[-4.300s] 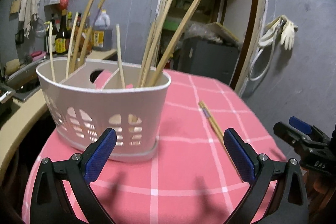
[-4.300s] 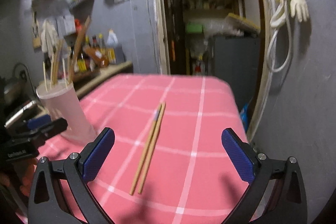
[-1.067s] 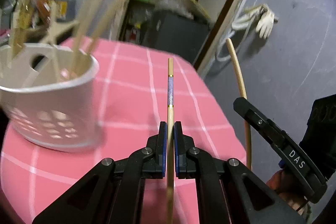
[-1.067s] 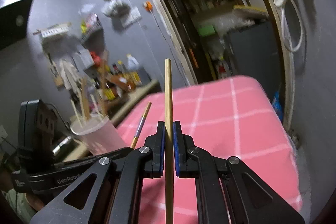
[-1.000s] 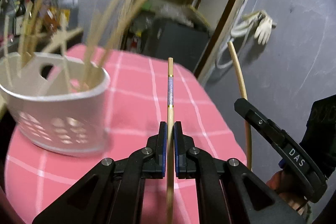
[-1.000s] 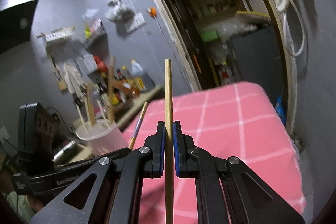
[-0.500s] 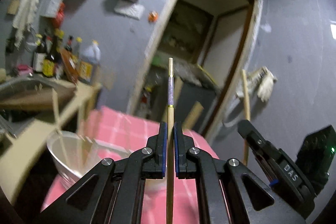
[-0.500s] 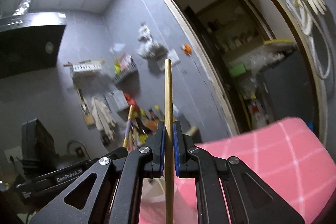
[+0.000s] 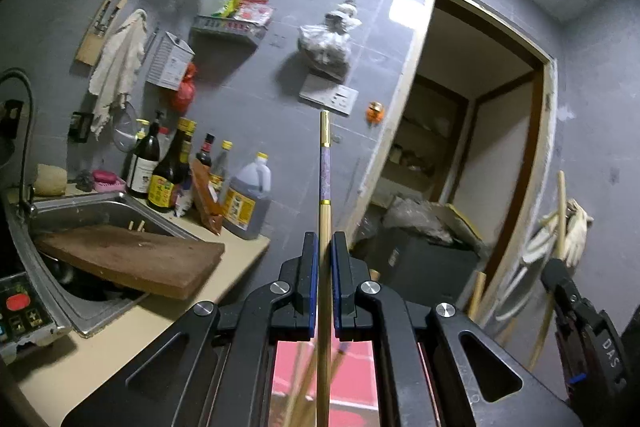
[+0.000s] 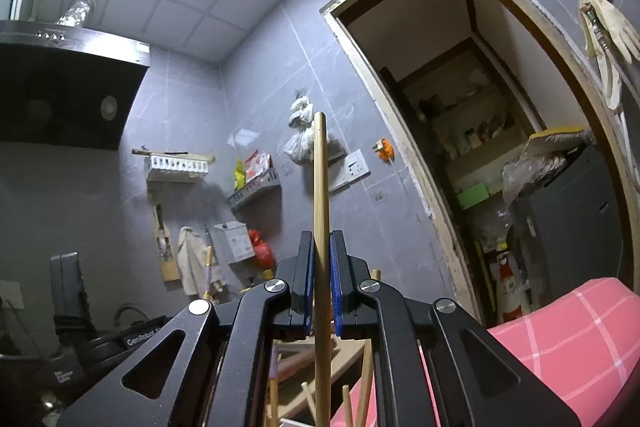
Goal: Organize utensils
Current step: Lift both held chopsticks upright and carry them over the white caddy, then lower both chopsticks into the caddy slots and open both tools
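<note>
Purple-banded chopstick (image 9: pixel 324 187) upright; plain chopstick (image 10: pixel 321 211) upright.

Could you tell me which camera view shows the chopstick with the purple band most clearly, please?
The left wrist view: the purple-banded chopstick stands centred there, gripped in the left claw. The right wrist view shows only a sliver of it at the left, near the hanging cloth.

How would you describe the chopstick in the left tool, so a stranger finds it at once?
Look at the left tool, whose jaws are shut. The chopstick clamped there points forward. Unlike the plain chopstick in the right tool, it has a purple band between gold rings.
</note>
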A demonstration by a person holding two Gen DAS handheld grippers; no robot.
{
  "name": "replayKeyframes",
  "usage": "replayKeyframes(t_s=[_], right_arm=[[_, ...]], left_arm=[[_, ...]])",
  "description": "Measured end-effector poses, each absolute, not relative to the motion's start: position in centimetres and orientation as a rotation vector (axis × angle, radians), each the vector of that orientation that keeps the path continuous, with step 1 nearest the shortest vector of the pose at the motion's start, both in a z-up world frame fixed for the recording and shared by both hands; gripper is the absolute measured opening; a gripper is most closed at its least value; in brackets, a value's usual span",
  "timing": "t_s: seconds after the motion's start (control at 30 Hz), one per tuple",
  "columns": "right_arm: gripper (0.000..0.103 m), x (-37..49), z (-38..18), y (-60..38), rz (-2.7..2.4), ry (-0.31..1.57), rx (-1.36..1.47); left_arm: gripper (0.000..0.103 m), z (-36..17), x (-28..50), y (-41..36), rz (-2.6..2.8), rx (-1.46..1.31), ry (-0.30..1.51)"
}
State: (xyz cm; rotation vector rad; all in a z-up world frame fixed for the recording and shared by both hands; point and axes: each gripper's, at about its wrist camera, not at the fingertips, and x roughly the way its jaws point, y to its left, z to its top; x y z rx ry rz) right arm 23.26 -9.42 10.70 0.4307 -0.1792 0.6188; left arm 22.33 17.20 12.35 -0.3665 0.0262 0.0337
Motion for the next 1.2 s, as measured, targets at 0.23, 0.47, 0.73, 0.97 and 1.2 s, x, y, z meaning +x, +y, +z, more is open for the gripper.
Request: replayKeyframes(t_s=[0.23,0.47,0.73,0.97,1.2], right_arm=[[0.006,23.5,9.4,-8.6,0.578,-0.209,0.408],[0.006,24.0,8.2,-8.5,0.561,-0.185,0.402],[0.006,23.7,7.1,-7.5,0.546,-0.167,0.349],[0.006,23.1,6.5,-6.6,0.542,-0.147,0.295],[0.006,22.8,6.2,-6.4,0.543,-0.129,0.274]], left_arm=[[0.004,11.1,22.8,18.4,0.063,-0.384,-0.013],[0.004,9.2,22.3,17.8,0.077,-0.426,-0.003],[0.004,7.8,22.4,16.6,0.067,-0.402,0.052],[0.005,6.6,22.3,15.6,0.065,-0.368,0.091],[0.005,5.8,22.3,15.2,0.057,-0.362,0.134]])
